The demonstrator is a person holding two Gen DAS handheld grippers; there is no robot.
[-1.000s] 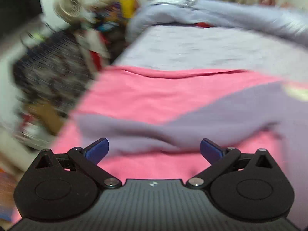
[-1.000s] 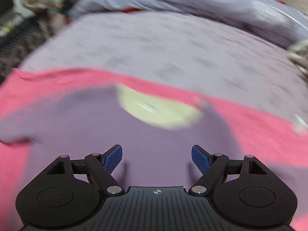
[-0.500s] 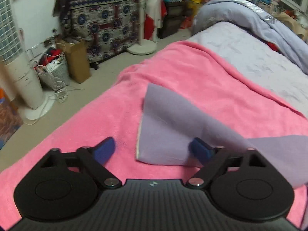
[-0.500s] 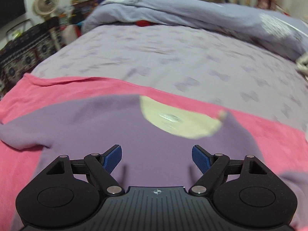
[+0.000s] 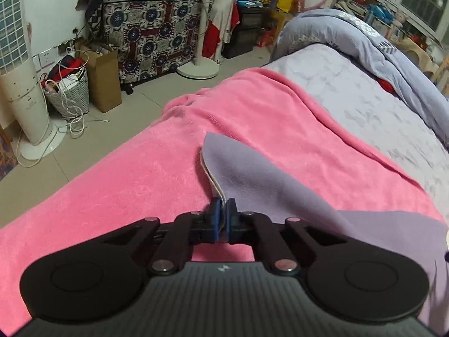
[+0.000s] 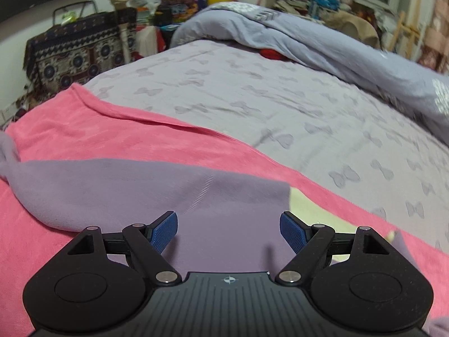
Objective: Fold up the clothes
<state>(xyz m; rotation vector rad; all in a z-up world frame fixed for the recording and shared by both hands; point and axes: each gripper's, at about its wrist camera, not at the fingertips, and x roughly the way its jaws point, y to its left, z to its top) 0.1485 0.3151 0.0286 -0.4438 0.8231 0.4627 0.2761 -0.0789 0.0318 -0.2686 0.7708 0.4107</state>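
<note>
Lilac soft garment point(image 5: 252, 177), likely light and floppy, on pink blanket point(image 5: 118, 185); left tongs point(image 5: 223, 214) pinching its cream-lined hem, right tongs point(image 6: 228, 230) wide apart, empty.

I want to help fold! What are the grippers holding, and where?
The left gripper pinches the purple garment's sleeve edge. The right gripper holds nothing.

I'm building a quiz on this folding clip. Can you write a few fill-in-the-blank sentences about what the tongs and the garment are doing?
1. The left tongs are ____ on an edge of the soft lilac garment.
2. The right tongs are ____, gripping nothing.
3. The garment lies on a fuzzy ____ blanket.

Missing words: shut; open; pink
</note>
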